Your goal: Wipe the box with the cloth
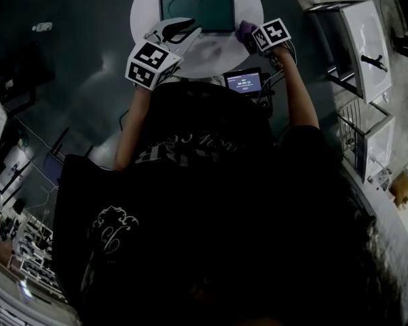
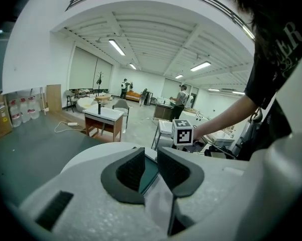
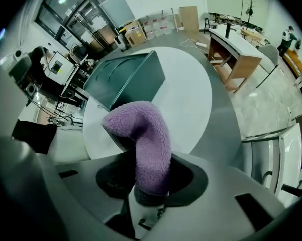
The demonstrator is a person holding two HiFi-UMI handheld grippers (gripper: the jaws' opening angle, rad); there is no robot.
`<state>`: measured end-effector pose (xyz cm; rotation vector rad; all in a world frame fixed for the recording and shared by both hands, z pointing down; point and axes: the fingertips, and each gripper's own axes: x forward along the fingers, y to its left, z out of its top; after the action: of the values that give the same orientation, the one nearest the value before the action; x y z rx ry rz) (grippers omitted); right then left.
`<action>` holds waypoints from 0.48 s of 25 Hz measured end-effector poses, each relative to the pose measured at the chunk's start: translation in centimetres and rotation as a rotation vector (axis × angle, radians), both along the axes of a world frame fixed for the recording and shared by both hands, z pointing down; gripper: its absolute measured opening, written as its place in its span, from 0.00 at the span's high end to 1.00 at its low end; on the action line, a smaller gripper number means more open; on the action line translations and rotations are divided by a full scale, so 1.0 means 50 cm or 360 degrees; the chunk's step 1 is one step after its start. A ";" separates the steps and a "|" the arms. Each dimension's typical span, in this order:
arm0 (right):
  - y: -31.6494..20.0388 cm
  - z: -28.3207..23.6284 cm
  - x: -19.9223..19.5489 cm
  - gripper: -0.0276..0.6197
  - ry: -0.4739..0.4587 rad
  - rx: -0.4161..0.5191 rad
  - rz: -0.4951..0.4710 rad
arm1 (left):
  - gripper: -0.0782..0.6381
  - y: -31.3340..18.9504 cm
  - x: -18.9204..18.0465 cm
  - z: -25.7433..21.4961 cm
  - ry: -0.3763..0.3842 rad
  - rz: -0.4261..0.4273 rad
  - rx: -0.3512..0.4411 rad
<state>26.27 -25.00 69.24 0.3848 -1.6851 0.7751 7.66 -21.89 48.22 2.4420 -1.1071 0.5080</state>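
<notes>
The round white table (image 1: 252, 5) fills the top centre of the head view. Dark floor lies all round it, so there looks to be free room on every side. The box (image 1: 197, 12), dark green and shallow, sits at the upper middle of that table, near its far rim. It looks rigid and light and would likely slide under a push, so I'd steady it by a side wall. The cloth (image 3: 143, 139), purple and fluffy, flops over limply in the centre of the right gripper view. The right gripper (image 3: 152, 182) pinches its lower end. The left gripper (image 2: 151, 167), lower middle of its view, grips nothing, its jaws slightly parted.
</notes>
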 end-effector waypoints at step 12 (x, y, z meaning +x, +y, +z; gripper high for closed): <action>-0.146 -0.014 -0.082 0.78 -0.0108 0.0200 0.0275 | 0.77 0.033 -0.033 0.003 -0.0040 -0.0142 -0.0039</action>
<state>22.15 -32.28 68.56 0.6040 -1.7858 0.8179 6.03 -20.27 48.36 2.3595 -1.2069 0.5221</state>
